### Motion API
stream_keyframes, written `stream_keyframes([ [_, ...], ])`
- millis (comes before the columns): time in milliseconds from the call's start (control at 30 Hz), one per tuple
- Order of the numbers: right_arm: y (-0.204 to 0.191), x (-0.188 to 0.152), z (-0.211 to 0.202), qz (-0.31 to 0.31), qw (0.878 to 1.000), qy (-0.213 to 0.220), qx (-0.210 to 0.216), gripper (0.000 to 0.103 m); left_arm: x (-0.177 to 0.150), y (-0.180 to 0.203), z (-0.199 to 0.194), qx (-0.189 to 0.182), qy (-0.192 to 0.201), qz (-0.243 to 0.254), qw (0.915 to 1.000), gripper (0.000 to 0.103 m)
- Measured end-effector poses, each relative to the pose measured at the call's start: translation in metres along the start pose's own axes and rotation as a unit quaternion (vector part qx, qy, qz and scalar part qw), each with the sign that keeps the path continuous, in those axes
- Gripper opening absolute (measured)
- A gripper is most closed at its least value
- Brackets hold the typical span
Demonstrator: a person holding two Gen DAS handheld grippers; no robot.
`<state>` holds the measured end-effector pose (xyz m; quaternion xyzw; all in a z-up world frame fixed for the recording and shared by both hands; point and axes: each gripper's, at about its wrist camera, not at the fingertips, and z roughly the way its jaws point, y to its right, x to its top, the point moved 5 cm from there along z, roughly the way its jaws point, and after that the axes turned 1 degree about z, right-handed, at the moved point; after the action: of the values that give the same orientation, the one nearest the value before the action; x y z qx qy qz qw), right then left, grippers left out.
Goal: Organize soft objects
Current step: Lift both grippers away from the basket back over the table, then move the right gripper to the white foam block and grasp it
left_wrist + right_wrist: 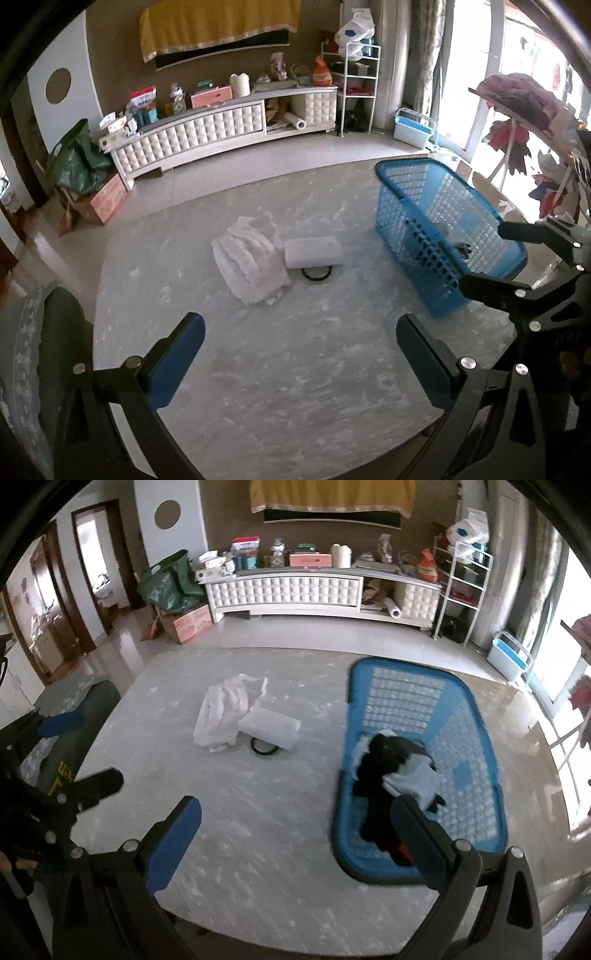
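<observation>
A crumpled white cloth (251, 258) (221, 712) lies mid-table, touching a folded white towel (313, 252) (269, 728). A black ring (316, 274) (264, 748) peeks from under the towel. To the right stands a blue plastic basket (413, 221) (476, 738) holding black and pale blue clothes (399, 768). My left gripper (301, 354) is open above the near table, empty, well short of the cloths. My right gripper (295, 834) is open and empty too, its right finger over the basket's near rim. In the left wrist view the right gripper (487, 258) shows beside the basket.
The marble-pattern table (258, 369) (258, 830) fills the foreground. A dark chair back (74, 738) stands at its left edge. Behind are a white low cabinet (221, 125) with clutter, a white shelf rack (358, 85), a green bag (77, 162), and a blue-white box (412, 127).
</observation>
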<state>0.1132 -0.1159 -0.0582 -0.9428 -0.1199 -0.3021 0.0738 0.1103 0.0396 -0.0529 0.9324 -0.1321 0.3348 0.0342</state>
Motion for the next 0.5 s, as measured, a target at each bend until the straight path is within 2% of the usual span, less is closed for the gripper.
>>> stream_keyframes([
  [400,-0.043,0.022,0.050,-0.052,0.998,-0.031,0.012,0.103,-0.009,-0.055,0.032,0.013,-0.023,-0.040,0.9989,0.103],
  [500,-0.052,0.029,0.067,-0.071,0.997,-0.042,0.004,0.103,-0.010,-0.069,0.044,0.016,-0.032,-0.048,0.9982,0.103],
])
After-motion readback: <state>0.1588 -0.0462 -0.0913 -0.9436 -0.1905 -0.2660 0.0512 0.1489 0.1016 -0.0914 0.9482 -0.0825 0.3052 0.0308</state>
